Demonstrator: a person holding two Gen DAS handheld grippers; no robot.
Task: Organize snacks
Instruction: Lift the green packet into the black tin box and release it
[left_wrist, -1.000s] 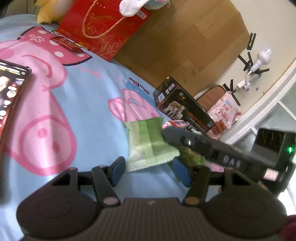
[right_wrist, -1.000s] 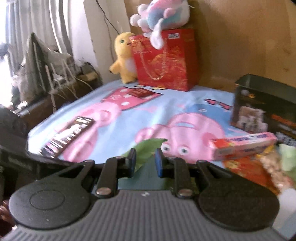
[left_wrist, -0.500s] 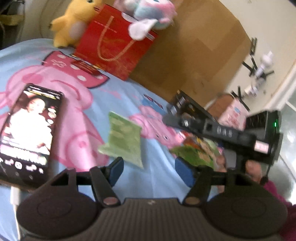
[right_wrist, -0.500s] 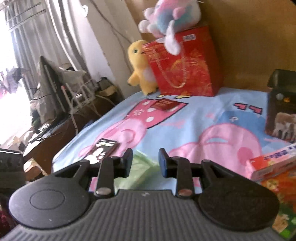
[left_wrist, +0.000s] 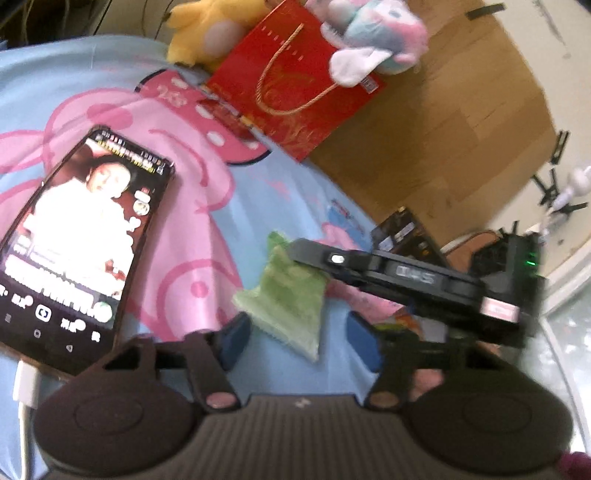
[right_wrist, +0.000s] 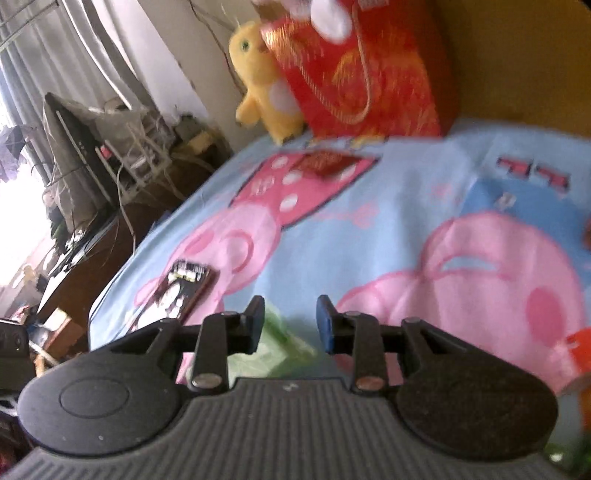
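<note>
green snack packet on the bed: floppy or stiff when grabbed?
Likely floppy: the green snack packet looks like a thin, flat pouch with crimped ends. Probably light for its size. On the soft blanket it may slide or fold rather than tip.

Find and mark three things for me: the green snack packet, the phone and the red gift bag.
green snack packet (left_wrist: 291, 295), left wrist view, middle of the wrapper.
phone (left_wrist: 81, 236), left wrist view, centre of the lit screen.
red gift bag (right_wrist: 369, 74), right wrist view, front face below the cord handle.

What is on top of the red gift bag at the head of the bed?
A pink and blue plush toy lies on the red gift bag. The bag's inside cannot be seen.
</note>
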